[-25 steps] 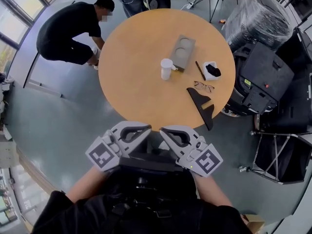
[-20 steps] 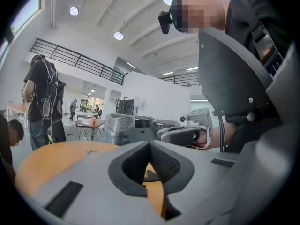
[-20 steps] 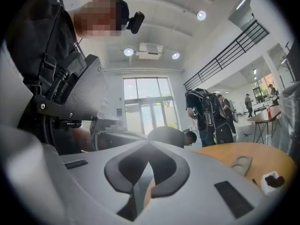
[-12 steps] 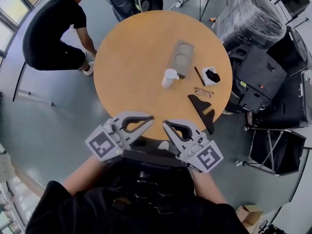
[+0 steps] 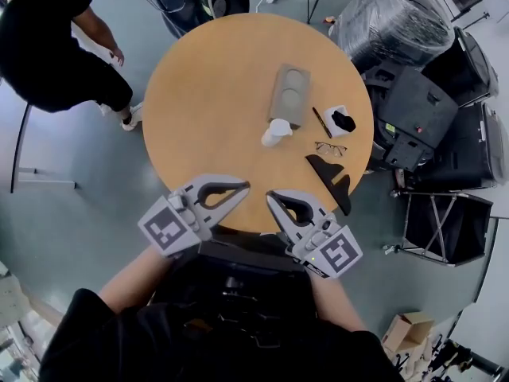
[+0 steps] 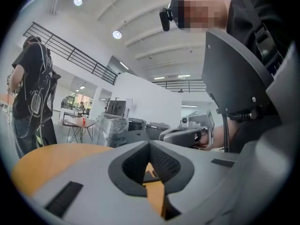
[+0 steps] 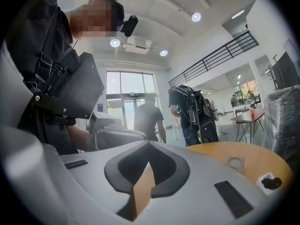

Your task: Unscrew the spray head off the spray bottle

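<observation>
At the far left, a person in black clothing (image 5: 44,46) is seen beside the round tan wooden table (image 5: 207,94), well apart from the work. The left gripper (image 5: 241,187) is held over the table's near edge, its jaws clenched together on nothing. Past the table's middle, the small white spray bottle (image 5: 276,131) stands free, just beside a grey tray with two round recesses (image 5: 288,94) and well apart from both grippers. The right gripper (image 5: 272,197) is likewise pressed closed and empty. Further right, a pair of thin-framed glasses (image 5: 332,146) is laid near the bottle.

Nothing of the unscrewing has been begun. The bottle could be toppled if it is approached with jaws not parted first. If the head is twisted while the body is not clamped, the whole bottle would probably be spun and pushed into the tray or glasses.
</observation>
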